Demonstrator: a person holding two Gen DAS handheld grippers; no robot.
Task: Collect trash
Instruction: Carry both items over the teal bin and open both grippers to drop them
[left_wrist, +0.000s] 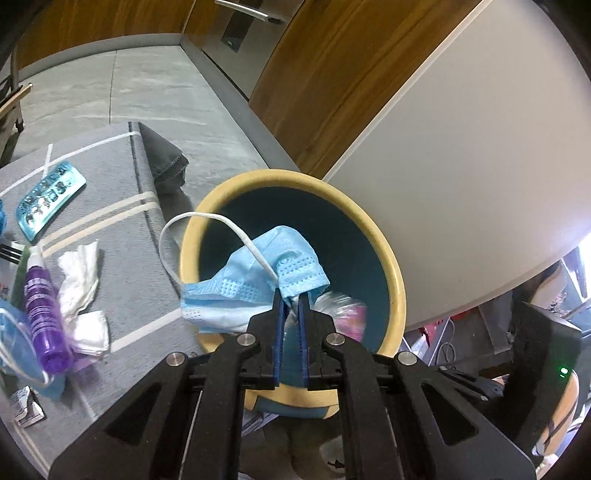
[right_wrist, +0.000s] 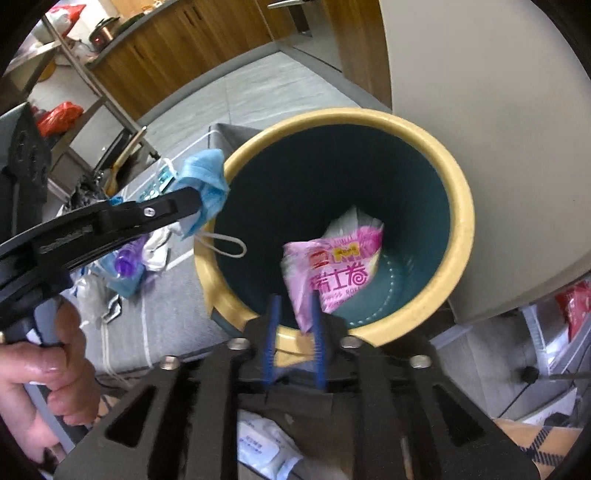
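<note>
Both hands are over the bin (right_wrist: 458, 206) at once, so this looks like the dropping step. The right gripper (right_wrist: 293, 308) hangs above the near rim with its jaws parted a little way, and the pink snack wrapper (right_wrist: 332, 266) sits right at the blue fingertips, its lower corner between them and blurred. Whether the pads are touching it cannot be told; the judgement is that it is being let go, since the rest of it already hangs inside the bin's dark blue wall.

On the other side, the left gripper (left_wrist: 291, 301) is pinched tight on a blue face mask (left_wrist: 255, 280), which it holds by one corner. The mask drapes across the near-left part of the yellow rim, half in and half out, and its white ear loop (left_wrist: 207, 218) arches outside the bin over the grey mat (left_wrist: 122, 221).

The left hand's next move calls for a small shift toward the middle of the opening before the jaws open, otherwise the mask or its loop could catch on the rim and slide out.

More remains on the mat: a purple bottle (left_wrist: 44, 314), crumpled white tissue (left_wrist: 83, 280), a blue blister pack (left_wrist: 50, 201) and another mask at the edge.
</note>
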